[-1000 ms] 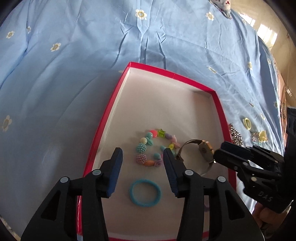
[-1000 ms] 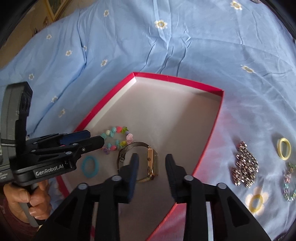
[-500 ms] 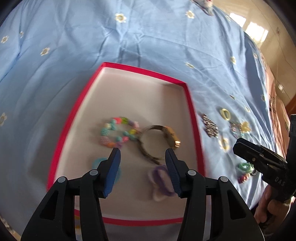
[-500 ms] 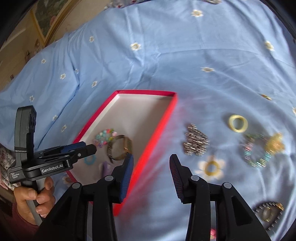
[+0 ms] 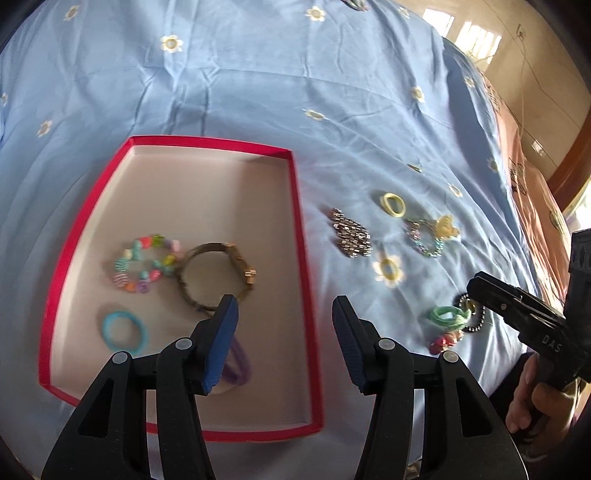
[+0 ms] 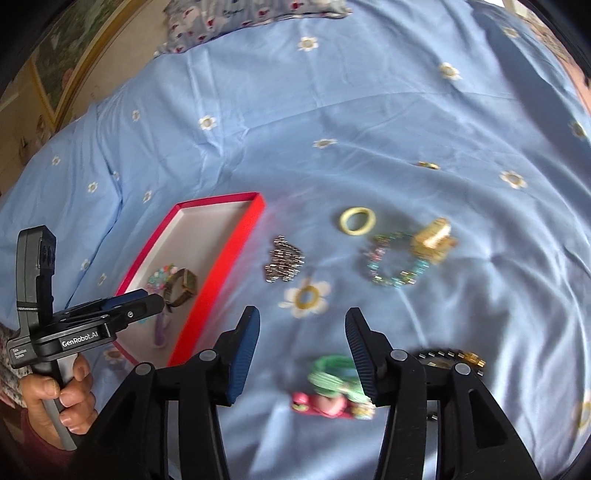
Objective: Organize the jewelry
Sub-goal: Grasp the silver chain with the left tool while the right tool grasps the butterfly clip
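black claw [image 6: 301, 349] with blue ribbed pads [image 6: 243, 350], silver screws, white "genrobot.ai" lettering, bare-skinned hand [image 6: 59, 402].

Home bedroom, blue daisy-print bedsheet [image 6: 332, 110], floral pillow [image 6: 255, 14], framed picture [image 6: 55, 74]

Blue daisy-print bedsheet [image 5: 258, 92], floral pillow [image 6: 255, 14]

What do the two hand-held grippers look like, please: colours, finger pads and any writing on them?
Both are black plastic. The left gripper and right gripper have blue ribbed pads and round silver pivot pins. The left one's body reads "GenRobot.AI" in white; a bare hand with a dark red sleeve grips its grey trigger.
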